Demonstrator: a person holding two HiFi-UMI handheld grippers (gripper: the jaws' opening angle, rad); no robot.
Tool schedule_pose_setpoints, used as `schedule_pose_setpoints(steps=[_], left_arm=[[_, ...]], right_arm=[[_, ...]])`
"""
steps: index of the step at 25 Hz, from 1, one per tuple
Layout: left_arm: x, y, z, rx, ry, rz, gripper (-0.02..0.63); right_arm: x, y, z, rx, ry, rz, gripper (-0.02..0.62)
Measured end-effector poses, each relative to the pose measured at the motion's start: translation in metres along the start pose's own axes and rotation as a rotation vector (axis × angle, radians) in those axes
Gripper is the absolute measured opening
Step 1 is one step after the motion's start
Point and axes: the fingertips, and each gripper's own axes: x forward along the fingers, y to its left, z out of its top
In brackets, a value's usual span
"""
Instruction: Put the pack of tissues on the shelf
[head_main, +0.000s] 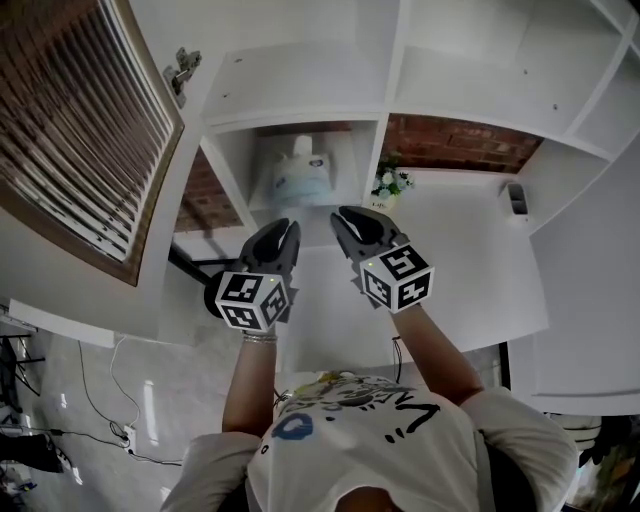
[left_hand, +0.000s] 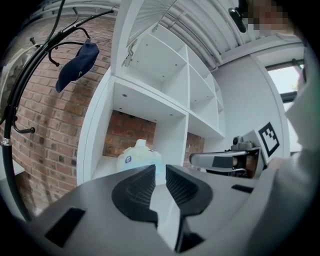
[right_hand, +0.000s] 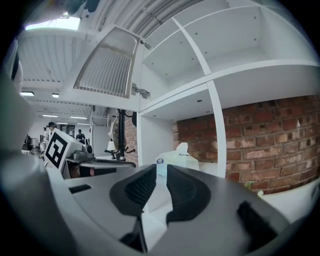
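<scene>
The pack of tissues (head_main: 300, 172) is a pale, soft plastic bundle with a blue label. It stands upright inside a cubby of the white shelf (head_main: 300, 110), against the brick back wall. It also shows in the left gripper view as the tissue pack (left_hand: 140, 157) and in the right gripper view as the pack (right_hand: 177, 156). My left gripper (head_main: 287, 232) and right gripper (head_main: 345, 216) hover side by side in front of the cubby, apart from the pack. The left gripper (left_hand: 160, 172) and right gripper (right_hand: 161, 175) each show a narrow gap with nothing between the jaws.
A louvered cabinet door (head_main: 70, 130) stands open at the left. A small plant with white flowers (head_main: 390, 185) and a small grey item (head_main: 515, 197) rest on the white counter (head_main: 470, 280) to the right. A coat rack with a blue cap (left_hand: 77, 62) stands left of the shelf.
</scene>
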Motion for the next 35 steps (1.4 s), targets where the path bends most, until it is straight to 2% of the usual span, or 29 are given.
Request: schedule_pose_setpoints(steps=[9,23,30,35], left_arm=[[-0.021,-0.020,-0.012,0.001,0.050,-0.078,0.038],[-0.045,-0.054,-0.024,0.000,0.066,-0.184,0.015],[-0.060,-0.066,-0.025,0.011,0.067,-0.211,0.015],[-0.068,-0.075,-0.034,0.053,0.084,-0.217,0.015]], right_arm=[[-0.018,0.025,-0.004,-0.010,0.010,0.068,0.046],[-0.045,0.052,-0.018,-0.014,0.016,0.131,0.037],[-0.059,0.063,-0.021,-0.019,0.021,0.163,0.034],[-0.068,0.071,-0.028,-0.026,0.034,0.180,0.031]])
